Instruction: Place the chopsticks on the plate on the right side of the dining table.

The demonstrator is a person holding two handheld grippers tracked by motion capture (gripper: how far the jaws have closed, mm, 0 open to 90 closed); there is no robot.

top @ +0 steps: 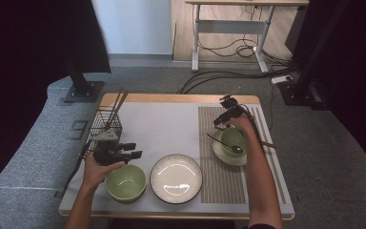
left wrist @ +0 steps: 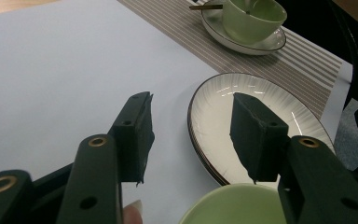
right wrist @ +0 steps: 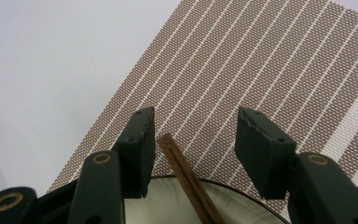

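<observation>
- Grey carpet all round, and the bench [top: 171, 125] sits mid-frame with a pale cover and a striped mat [top: 221, 181] on its right half.
- Right tool [top: 227, 116] hangs over the saucer [right wrist: 177, 205] at the right of the frame, jaws spread and gripping nothing; a brown chopstick [right wrist: 186, 179] lies between them across the saucer rim, so that pickup looks not yet done.
- Green cup [top: 232, 139] and spoon [top: 225, 143] sit on that saucer.
- Left tool [top: 134, 150] is released too, above the green bowl [top: 127, 182], lower left.
- White plate [top: 176, 178] is bare; more chopsticks stand in the wire basket [top: 104, 127]. Setting looks maybe halfway.
</observation>
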